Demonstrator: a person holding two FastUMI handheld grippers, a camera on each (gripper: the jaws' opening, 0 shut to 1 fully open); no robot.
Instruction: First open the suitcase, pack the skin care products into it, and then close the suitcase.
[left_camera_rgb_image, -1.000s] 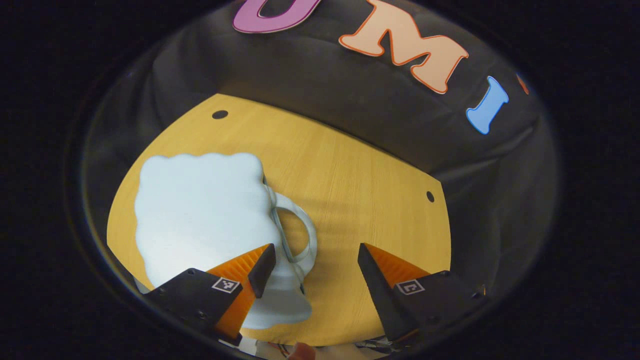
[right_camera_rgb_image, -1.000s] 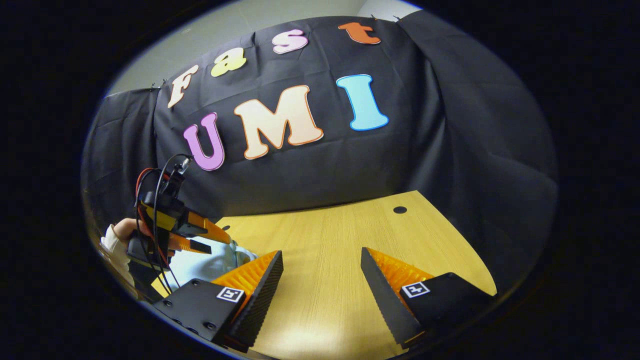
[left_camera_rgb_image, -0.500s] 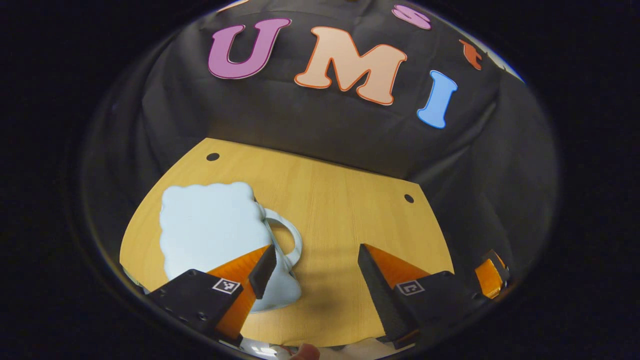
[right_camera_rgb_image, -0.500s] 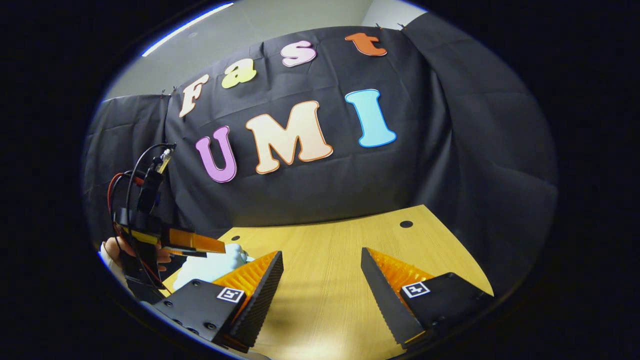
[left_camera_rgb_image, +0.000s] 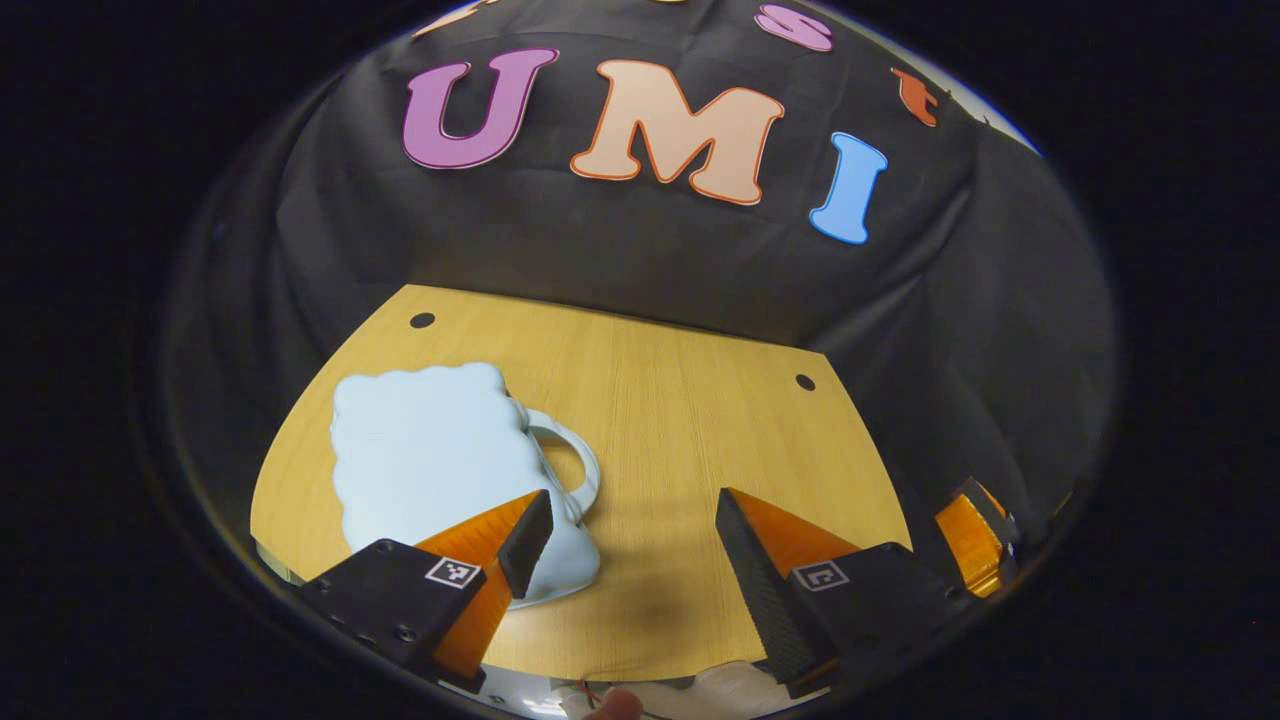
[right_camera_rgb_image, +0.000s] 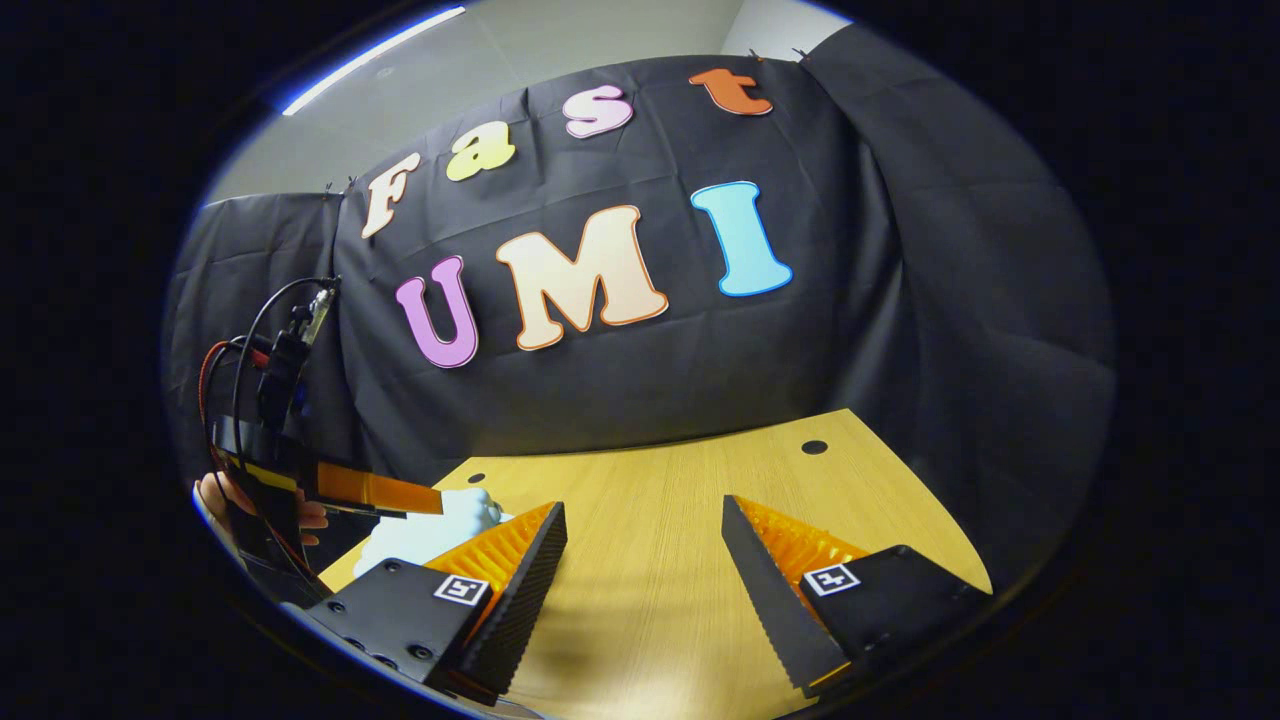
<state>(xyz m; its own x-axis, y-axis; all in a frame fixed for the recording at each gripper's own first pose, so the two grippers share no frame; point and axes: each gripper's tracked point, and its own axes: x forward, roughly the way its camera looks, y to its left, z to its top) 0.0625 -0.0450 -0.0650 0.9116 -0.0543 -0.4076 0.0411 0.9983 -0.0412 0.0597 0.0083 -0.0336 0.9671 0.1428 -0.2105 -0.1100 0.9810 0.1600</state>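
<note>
A pale blue suitcase (left_camera_rgb_image: 430, 455) with a wavy edge lies flat and closed on the wooden table (left_camera_rgb_image: 690, 400), its curved handle (left_camera_rgb_image: 580, 470) pointing right. My left gripper (left_camera_rgb_image: 630, 510) hovers open above the table; its left finger overlaps the suitcase's near right corner and nothing sits between the fingers. In the right gripper view my right gripper (right_camera_rgb_image: 642, 510) stands open over bare table (right_camera_rgb_image: 650, 480). The suitcase (right_camera_rgb_image: 430, 530) peeks out behind its left finger. The left gripper (right_camera_rgb_image: 370, 492) is held by a hand (right_camera_rgb_image: 215, 495) at the far left.
Two small dark holes (left_camera_rgb_image: 422, 320) (left_camera_rgb_image: 805, 382) mark the table's far corners. Black cloth walls close in behind and to the right. The right gripper's finger (left_camera_rgb_image: 975, 540) shows beyond the table's right edge. A fingertip (left_camera_rgb_image: 610, 705) and something white lie at the near edge.
My left gripper has drawn back and tilted up, so the suitcase looks smaller and farther. It stays open. The right gripper has tipped up slightly and is still open.
</note>
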